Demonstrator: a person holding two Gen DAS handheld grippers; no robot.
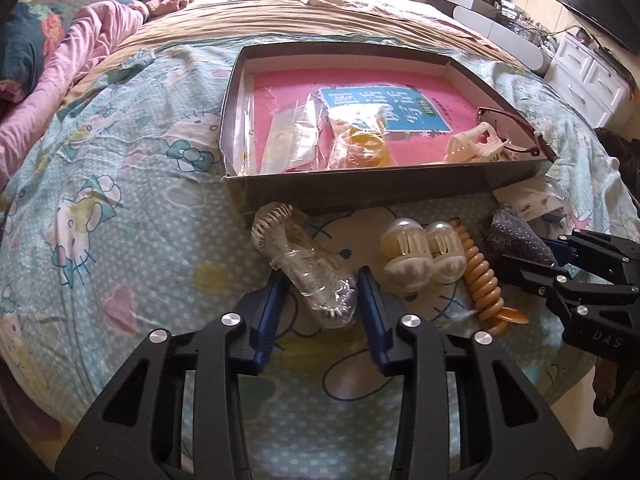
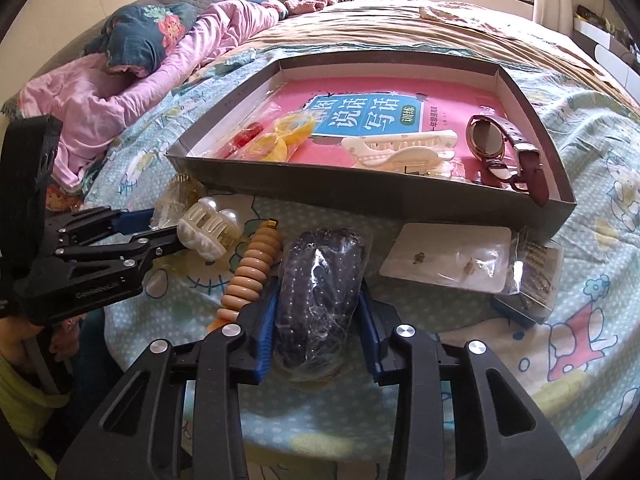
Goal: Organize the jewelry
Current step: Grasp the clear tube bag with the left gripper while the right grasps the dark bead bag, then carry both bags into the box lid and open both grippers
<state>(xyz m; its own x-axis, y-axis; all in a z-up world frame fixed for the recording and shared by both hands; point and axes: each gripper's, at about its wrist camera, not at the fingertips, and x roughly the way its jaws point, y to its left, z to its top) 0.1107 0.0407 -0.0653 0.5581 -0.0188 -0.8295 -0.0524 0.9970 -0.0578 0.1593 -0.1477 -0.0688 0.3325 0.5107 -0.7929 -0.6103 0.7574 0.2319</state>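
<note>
Your left gripper (image 1: 320, 300) is pinching a clear bagged hair tie (image 1: 316, 284); your right gripper (image 2: 318, 316) is squeezing a dark bagged scrunchie (image 2: 316, 296). Both are lying on the bed's cartoon quilt (image 1: 120, 200) before the tray (image 2: 560, 184), which is holding a pink book (image 2: 360, 108), hair clip (image 2: 400, 150) and watch (image 2: 488, 140).

Both tools are black skeletal frames with silver round screw heads and blue fingers (image 1: 370, 312); white lettering marks their sides.
</note>
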